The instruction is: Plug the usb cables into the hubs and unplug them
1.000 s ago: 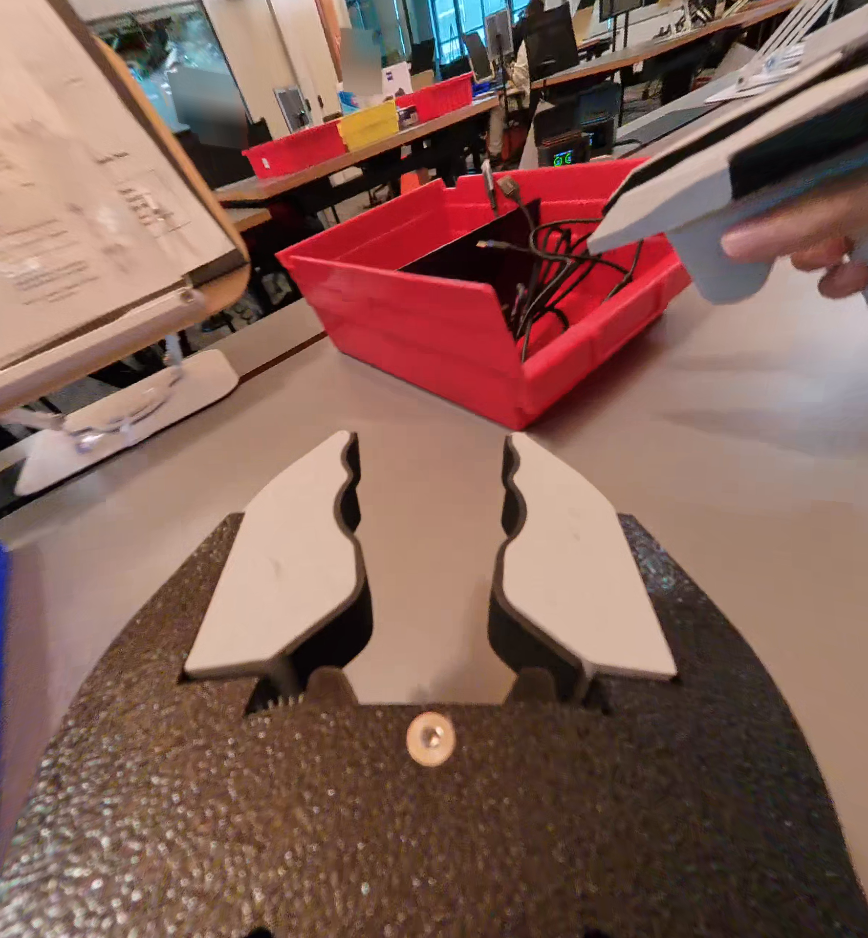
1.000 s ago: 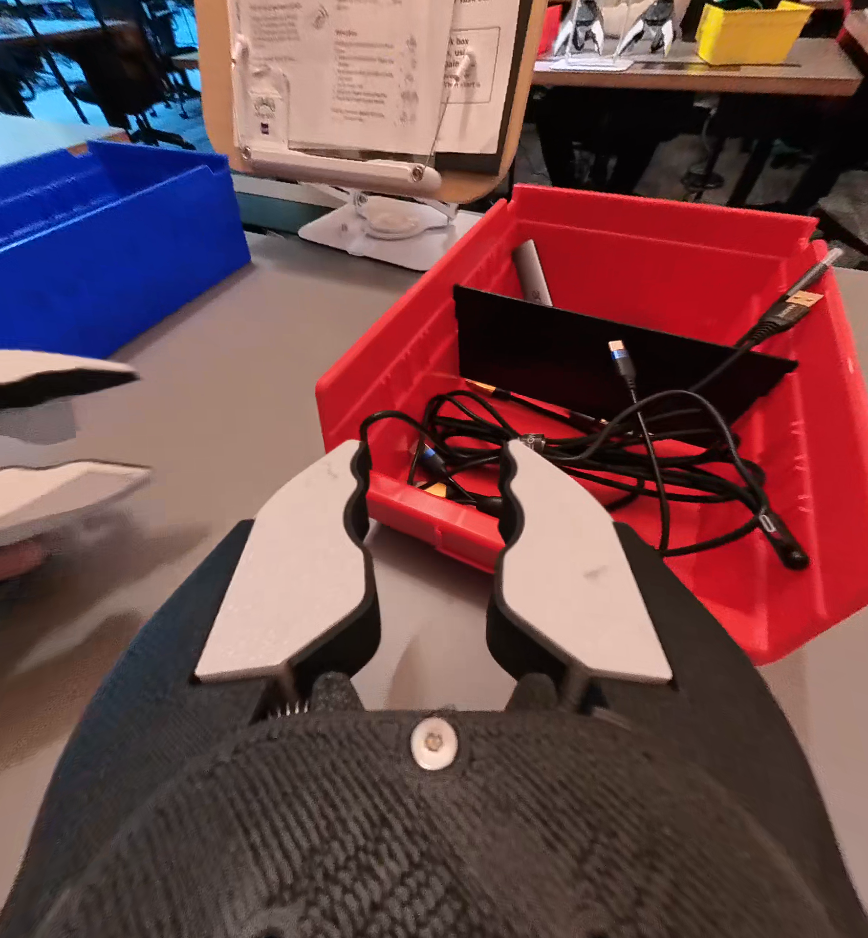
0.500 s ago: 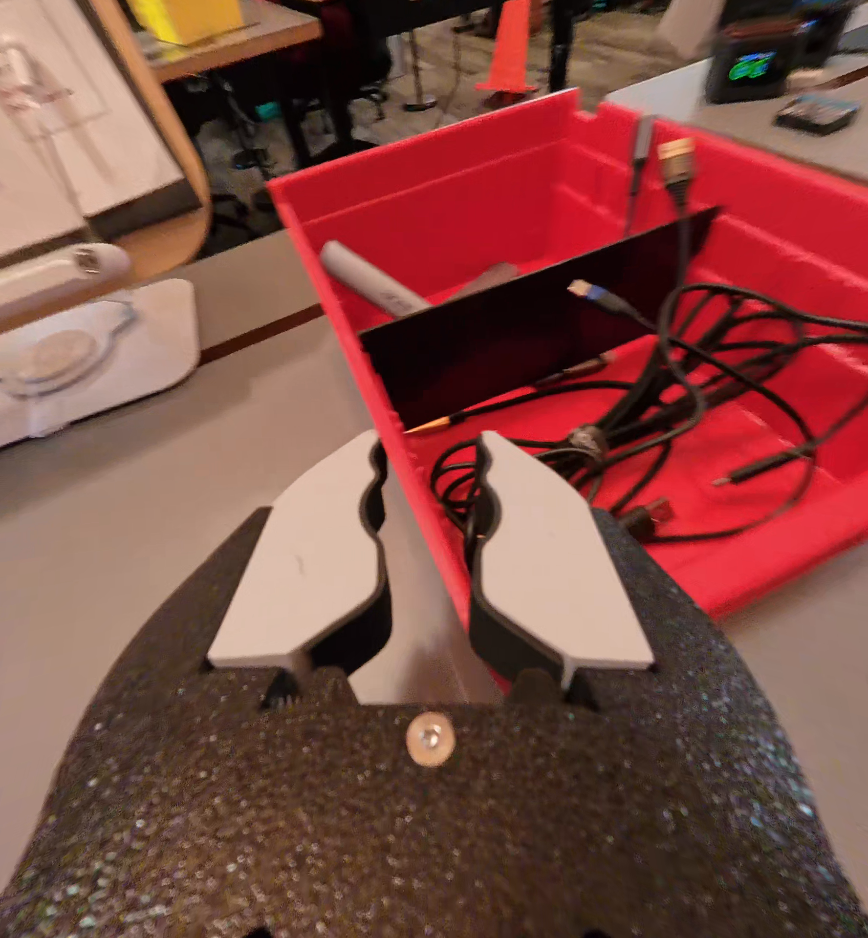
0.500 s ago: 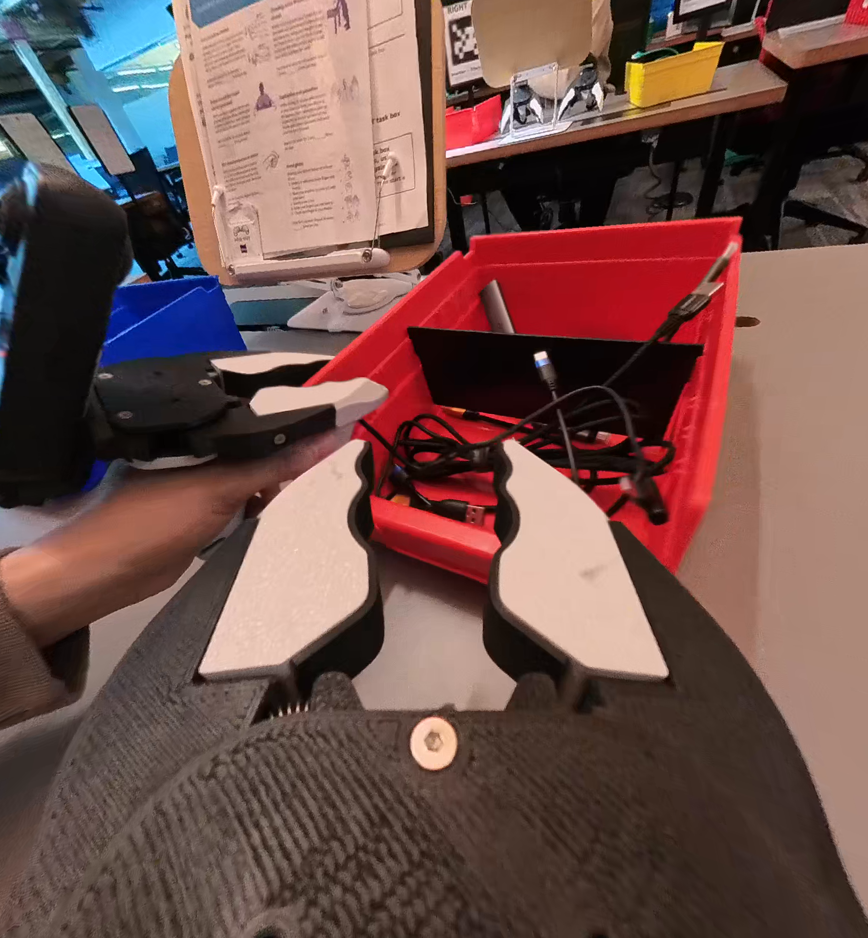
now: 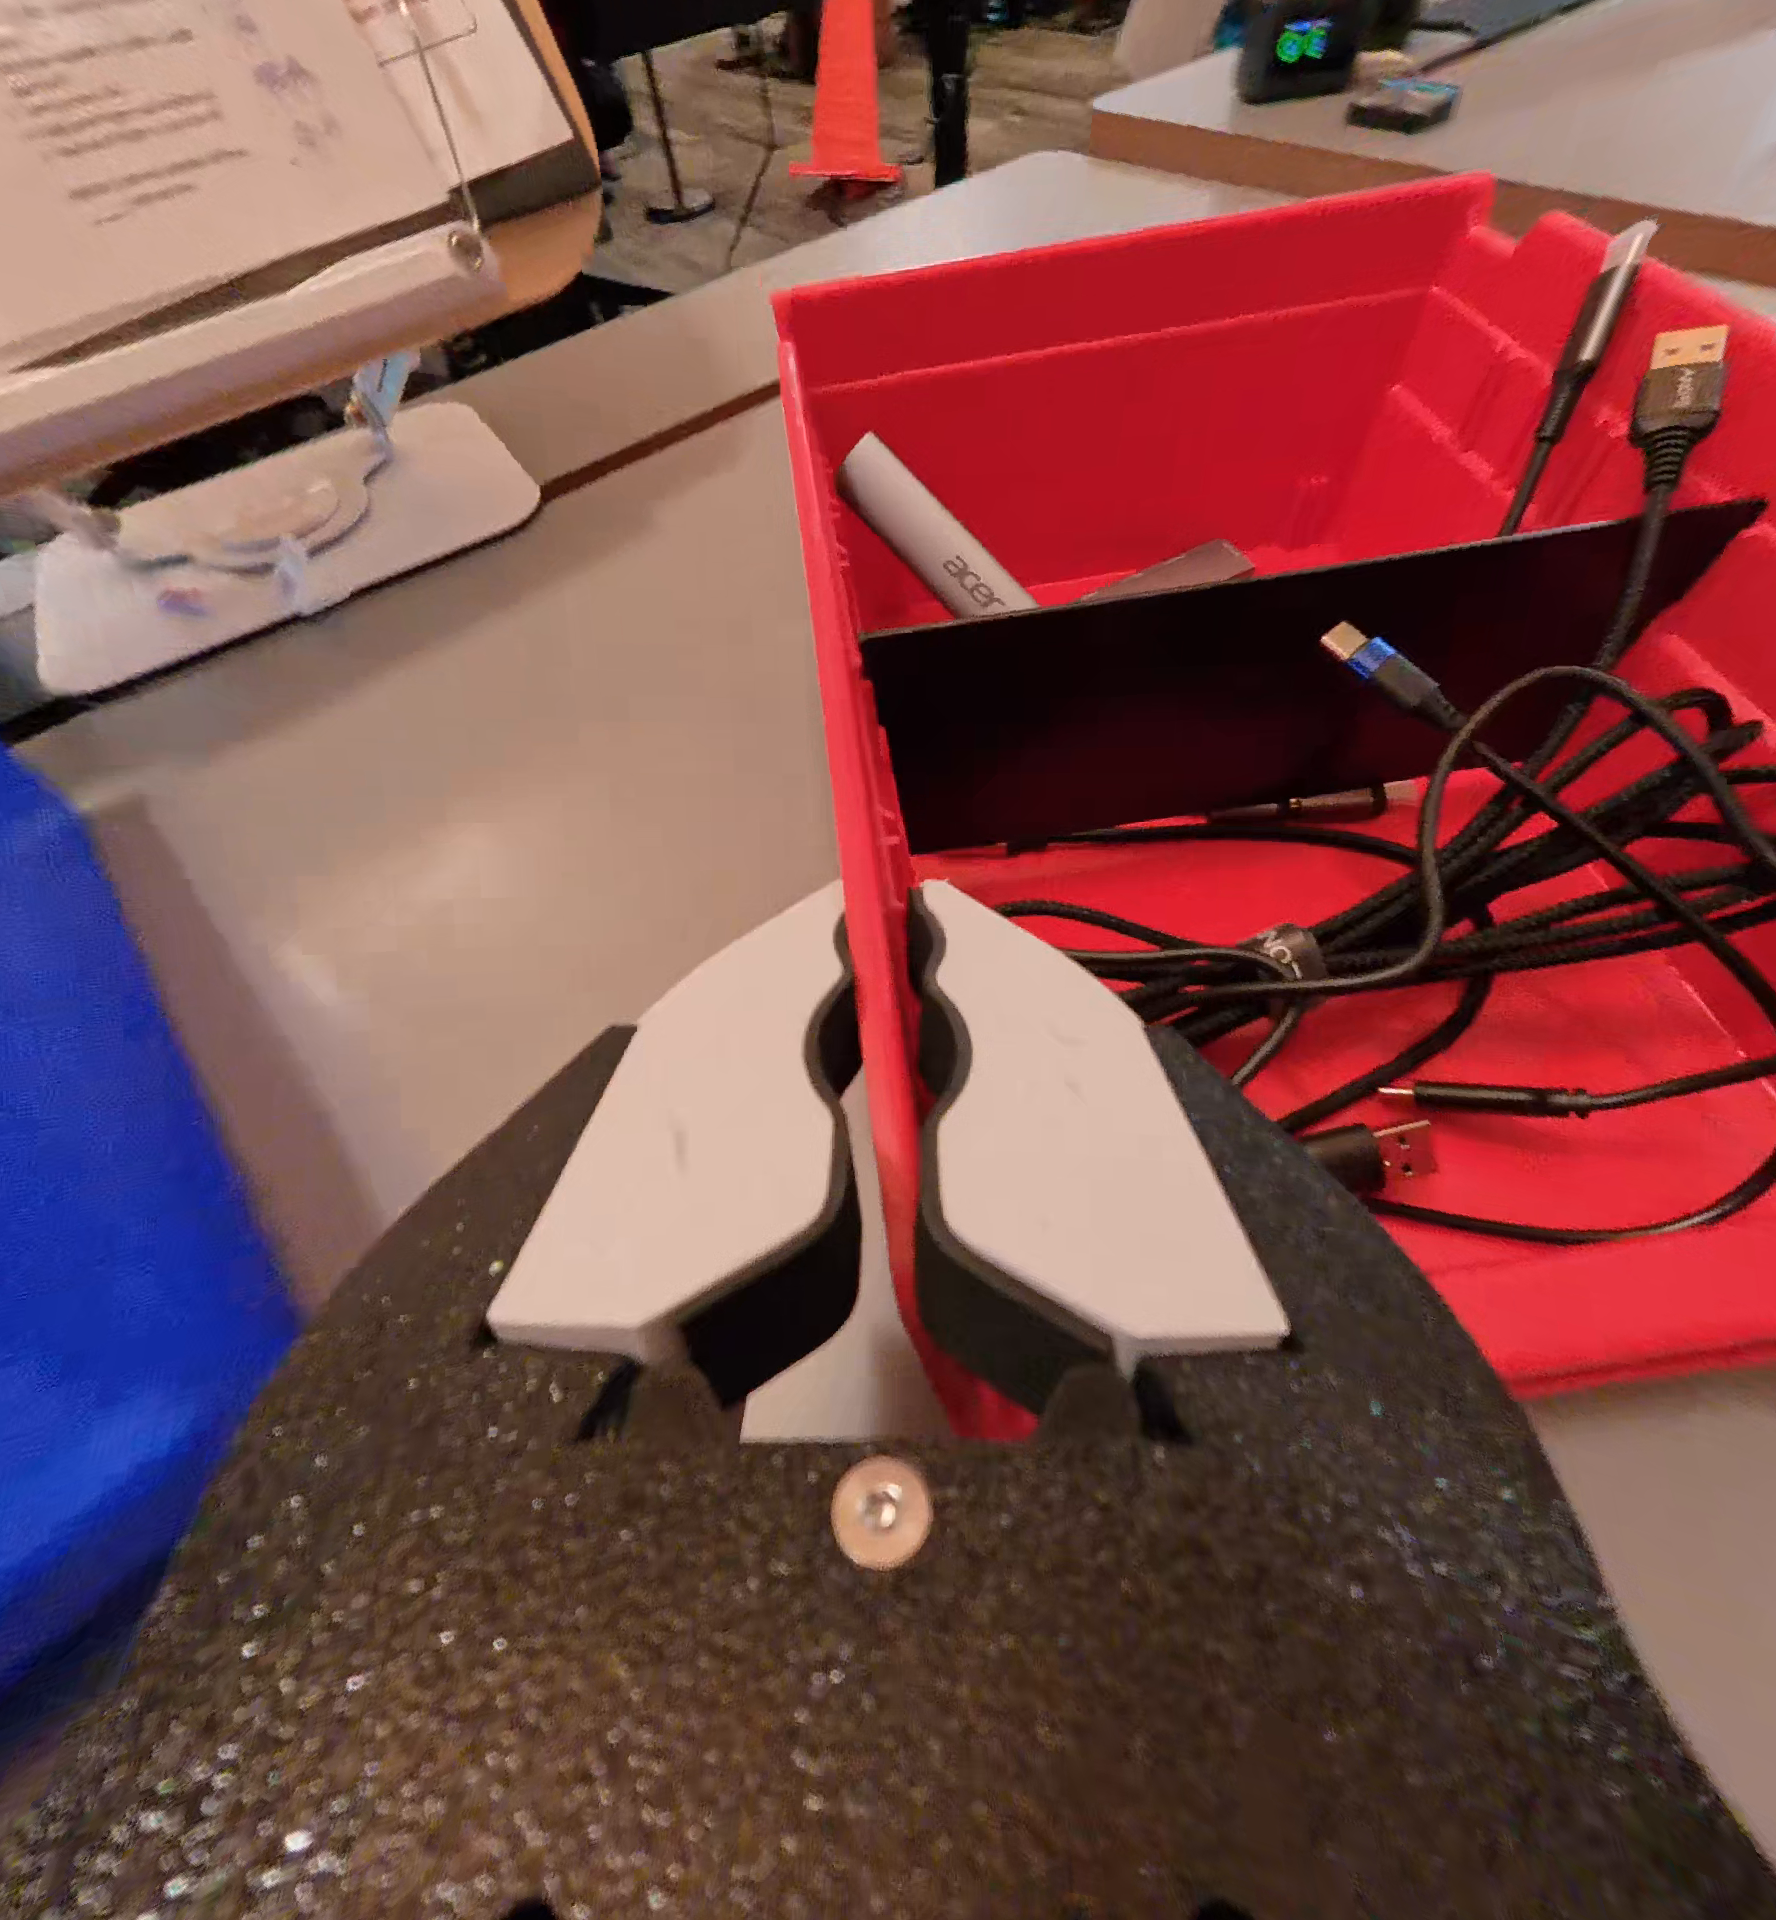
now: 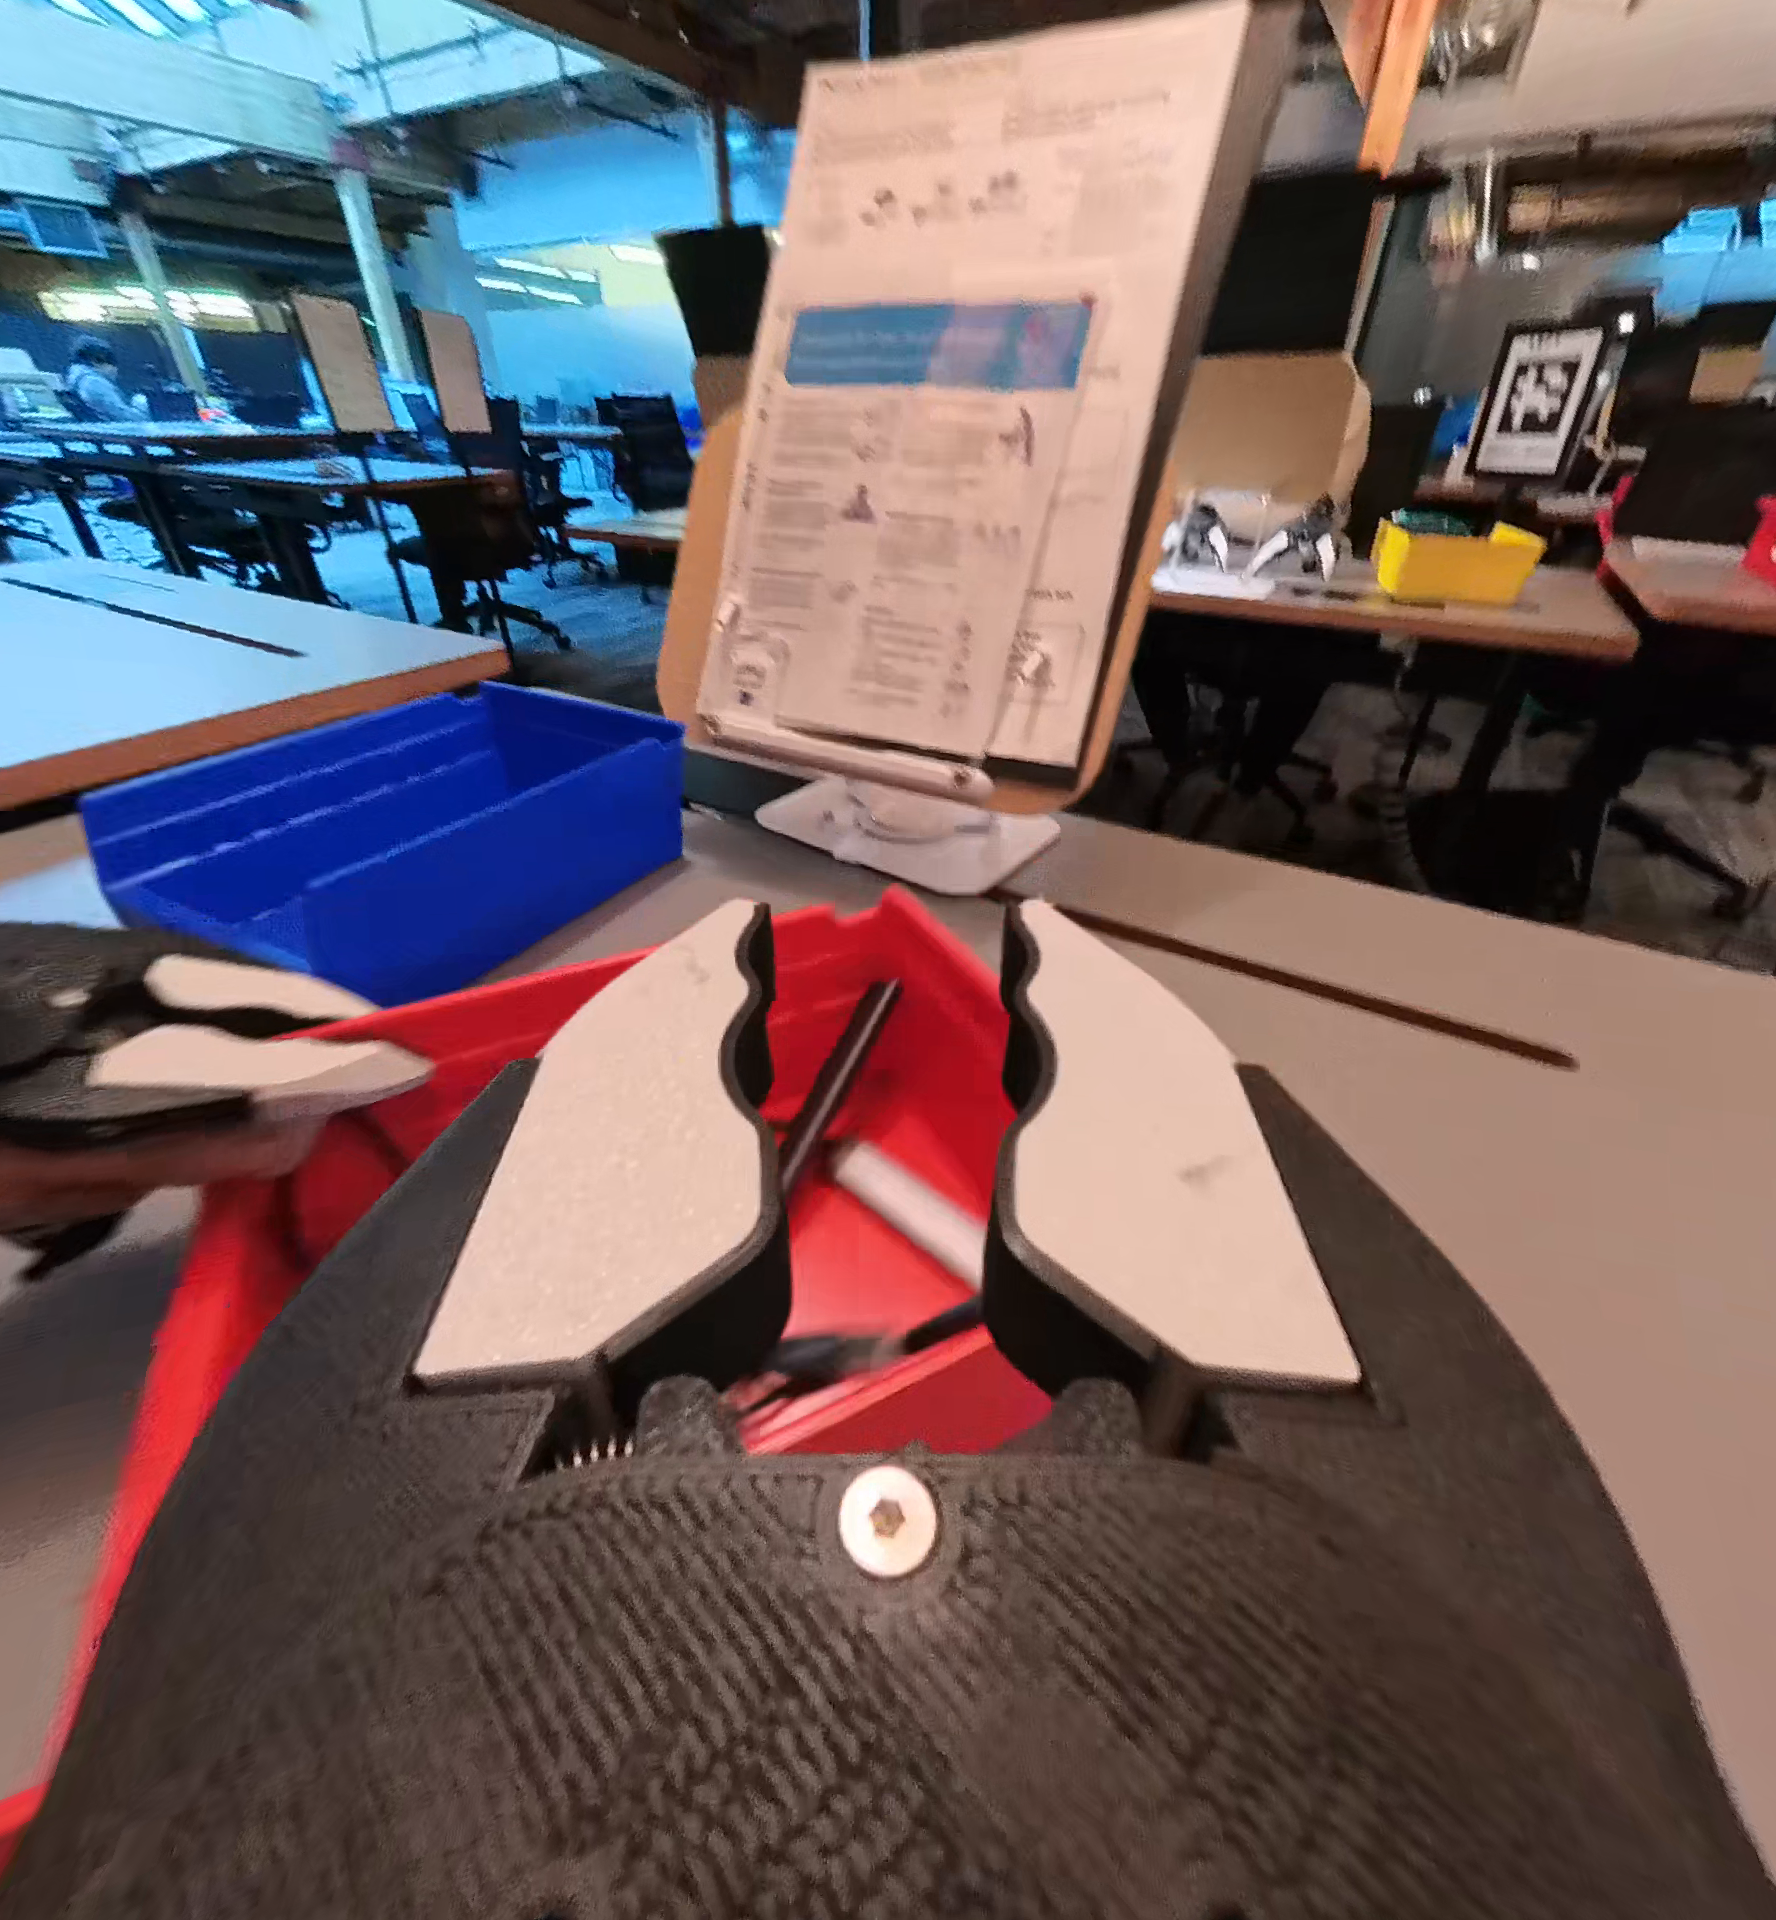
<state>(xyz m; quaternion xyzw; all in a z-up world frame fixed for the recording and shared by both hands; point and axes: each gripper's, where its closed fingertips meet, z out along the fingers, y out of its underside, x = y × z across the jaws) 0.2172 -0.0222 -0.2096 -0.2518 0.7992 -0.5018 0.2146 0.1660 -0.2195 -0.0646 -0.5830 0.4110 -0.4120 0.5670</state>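
A red bin (image 5: 1123,343) stands on the grey table. A black divider (image 5: 1279,675) splits it. A grey hub (image 5: 925,530) and a darker hub (image 5: 1175,569) lie behind the divider. A tangle of black USB cables (image 5: 1486,935) lies in front of it, and a gold USB plug (image 5: 1684,364) leans on the right wall. My left gripper (image 5: 882,909) is shut on the bin's left wall. My right gripper (image 6: 884,935) is open and empty above the bin (image 6: 915,1039), over the grey hub (image 6: 915,1205). The left gripper (image 6: 396,1034) also shows at the bin's left rim.
A blue bin (image 6: 396,821) stands to the left of the red one and is blurred in the left wrist view (image 5: 53,1143). A paper stand (image 6: 946,468) on a white base (image 5: 271,540) stands behind both bins. Bare table (image 6: 1486,1195) lies to the right.
My left gripper moved in from the open table and closed on the bin's left wall. My right gripper moved forward over the bin, still open.
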